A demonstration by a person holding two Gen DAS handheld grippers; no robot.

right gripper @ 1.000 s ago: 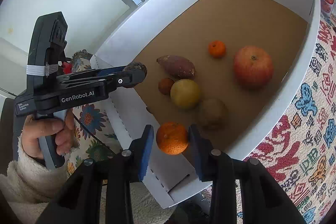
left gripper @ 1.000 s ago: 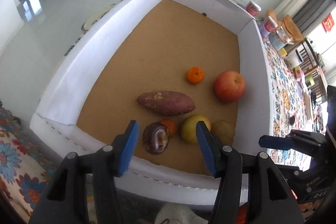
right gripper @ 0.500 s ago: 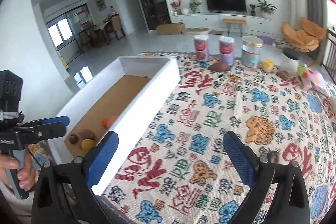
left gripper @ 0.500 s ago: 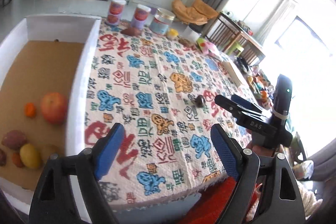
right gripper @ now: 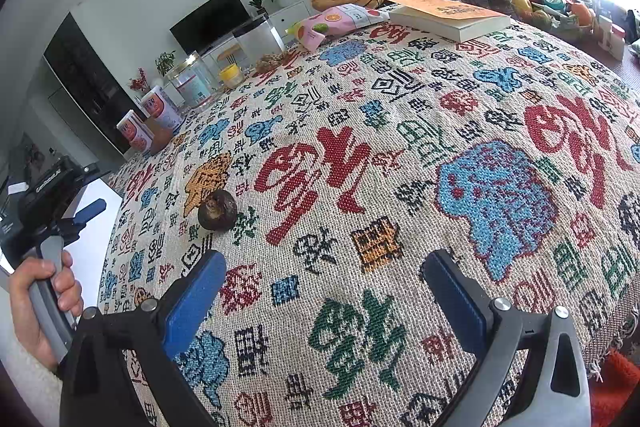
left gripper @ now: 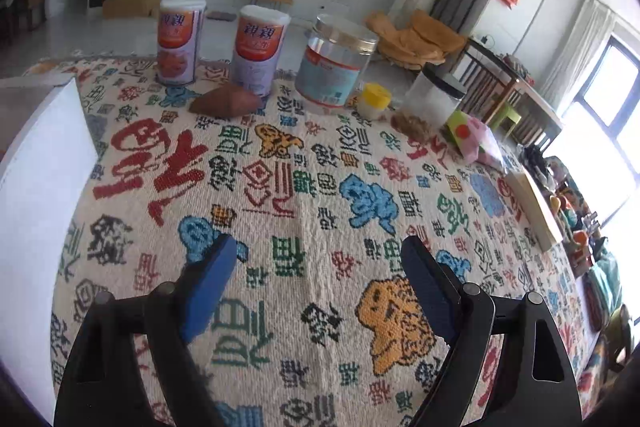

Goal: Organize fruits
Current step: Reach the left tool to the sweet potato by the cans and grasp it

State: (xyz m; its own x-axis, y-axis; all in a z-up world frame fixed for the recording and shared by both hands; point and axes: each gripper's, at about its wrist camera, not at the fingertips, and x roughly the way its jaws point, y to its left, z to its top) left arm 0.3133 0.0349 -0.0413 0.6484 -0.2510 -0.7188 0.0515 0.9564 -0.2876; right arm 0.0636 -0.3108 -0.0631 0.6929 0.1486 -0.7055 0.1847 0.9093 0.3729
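Note:
A dark round fruit lies alone on the patterned tablecloth, up and to the left of my right gripper. That gripper hangs open over the cloth with nothing between its blue pads. A brown sweet potato rests at the far side, in front of two cans. My left gripper is open and empty above the cloth, well short of the sweet potato. The white fruit box shows only its outer wall at the left edge. In the right wrist view a hand holds the left gripper beside the box.
Along the far edge stand a clear jar, a small yellow-lidded pot and a clear container. A pink snack packet and a book lie at the right. A cluttered side table stands beyond.
Both grippers swung away from the box to over the tablecloth on its right. The right gripper let go of the orange it held, and both jaws opened wider.

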